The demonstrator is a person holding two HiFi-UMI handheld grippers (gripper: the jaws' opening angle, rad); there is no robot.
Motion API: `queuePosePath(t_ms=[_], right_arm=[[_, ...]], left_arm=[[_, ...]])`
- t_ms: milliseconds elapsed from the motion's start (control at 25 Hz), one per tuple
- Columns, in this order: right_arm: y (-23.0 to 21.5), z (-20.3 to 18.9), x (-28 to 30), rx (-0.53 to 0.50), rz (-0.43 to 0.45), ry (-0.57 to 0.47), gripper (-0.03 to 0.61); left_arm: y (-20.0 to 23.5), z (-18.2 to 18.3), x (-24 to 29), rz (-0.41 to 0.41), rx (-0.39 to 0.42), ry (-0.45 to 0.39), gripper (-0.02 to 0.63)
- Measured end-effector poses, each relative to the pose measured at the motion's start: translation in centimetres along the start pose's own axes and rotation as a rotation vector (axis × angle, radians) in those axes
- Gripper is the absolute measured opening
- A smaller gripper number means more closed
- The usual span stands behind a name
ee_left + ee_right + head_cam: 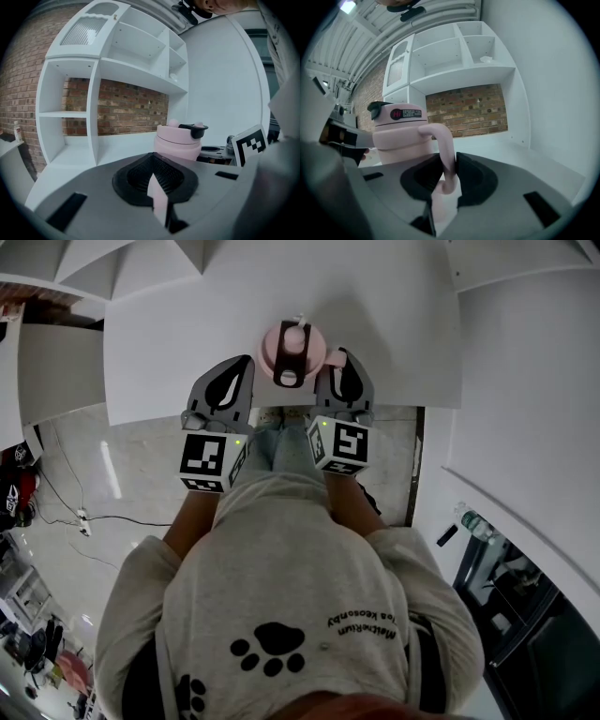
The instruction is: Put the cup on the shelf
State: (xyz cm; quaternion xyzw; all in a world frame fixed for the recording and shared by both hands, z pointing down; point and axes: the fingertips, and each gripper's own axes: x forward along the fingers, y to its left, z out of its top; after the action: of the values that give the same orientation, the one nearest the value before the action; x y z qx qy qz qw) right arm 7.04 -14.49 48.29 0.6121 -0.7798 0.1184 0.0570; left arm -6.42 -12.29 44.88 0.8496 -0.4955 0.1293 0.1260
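A pink cup with a black lid stands on the white counter, between my two grippers. In the right gripper view the cup is just ahead, and its curved pink handle runs down between the black pads of my right gripper, which press on it from both sides. My left gripper is shut and holds nothing. It sits a little to the left of the cup without touching it. The left gripper's jaws meet with only a thin slit between them.
A white shelf unit with several open compartments rises behind the counter against a brick wall. A small pale object lies on an upper right shelf. A plain white wall closes the right side. The right gripper's marker cube shows beyond the cup.
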Motion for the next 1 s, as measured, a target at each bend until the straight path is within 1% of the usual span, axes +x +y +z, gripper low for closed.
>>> queuePosePath(t_ms=[160, 520, 640, 840, 1000], right_arm=[[0.0, 0.0, 0.1, 0.039, 0.018, -0.004, 0.095], [0.6, 0.4, -0.2, 0.028, 0.048, -0.02, 0.097], [0.2, 0.8, -0.3, 0.039, 0.048, -0.024, 0.097], [0.0, 1.8, -0.6, 0.078, 0.039, -0.044, 0.097], [-0.7, 3.5, -0.9, 0.094, 0.03, -0.062, 0.097]], left_arm=[[-0.3, 0.0, 0.1, -0.003, 0.004, -0.002, 0.006], [0.1, 0.3, -0.3, 0.012, 0.008, -0.015, 0.006], [0.1, 0.4, -0.3, 0.017, 0.008, -0.016, 0.006], [0.2, 0.7, -0.6, 0.017, 0.008, -0.029, 0.006], [-0.2, 1.6, -0.7, 0.015, 0.018, -0.055, 0.006]])
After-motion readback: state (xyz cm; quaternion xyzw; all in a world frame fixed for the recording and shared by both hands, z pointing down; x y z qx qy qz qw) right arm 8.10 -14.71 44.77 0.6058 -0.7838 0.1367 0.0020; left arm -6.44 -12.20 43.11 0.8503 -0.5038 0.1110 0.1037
